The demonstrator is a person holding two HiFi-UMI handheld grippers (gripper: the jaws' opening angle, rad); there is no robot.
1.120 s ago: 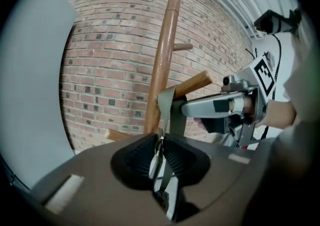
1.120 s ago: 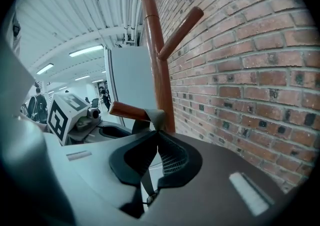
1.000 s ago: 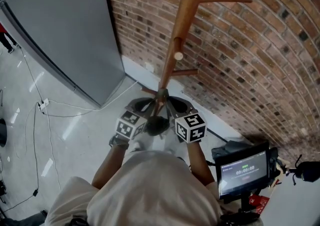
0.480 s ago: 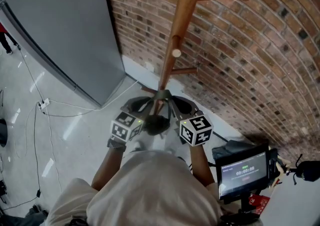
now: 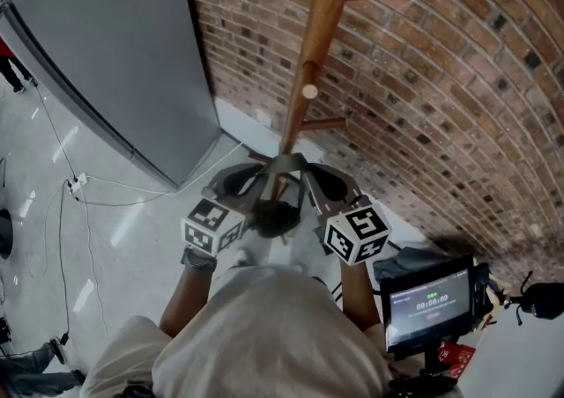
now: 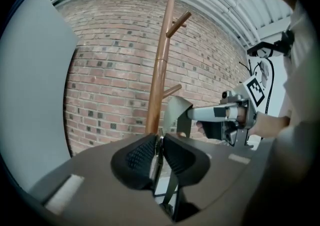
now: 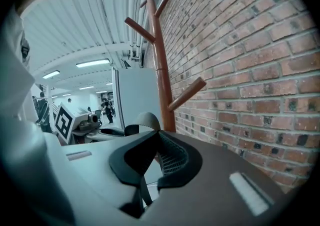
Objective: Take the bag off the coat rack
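The wooden coat rack (image 5: pixel 319 44) stands against the brick wall. Both grippers hold the grey strap (image 5: pixel 287 160) of a small dark bag (image 5: pixel 275 218), which hangs between them in front of the pole's foot. My left gripper (image 5: pixel 231 183) is shut on the strap's left side; its pads pinch the thin strap (image 6: pixel 158 152). My right gripper (image 5: pixel 328 183) is shut on the other side, its pads (image 7: pixel 170 157) closed on the strap, which loops (image 7: pixel 145 120) just above them. In both gripper views the loop hangs free beside the pole (image 6: pixel 159 80), on no peg.
A tall grey cabinet (image 5: pixel 106 62) stands to the left. The brick wall (image 5: pixel 458 106) lies close behind the rack. A monitor on a stand (image 5: pixel 432 299) is at the lower right. Cables and a white socket strip (image 5: pixel 77 185) lie on the pale floor.
Both grippers have drawn back toward the person and spread apart, stretching the strap wider. The bag still hangs between them.
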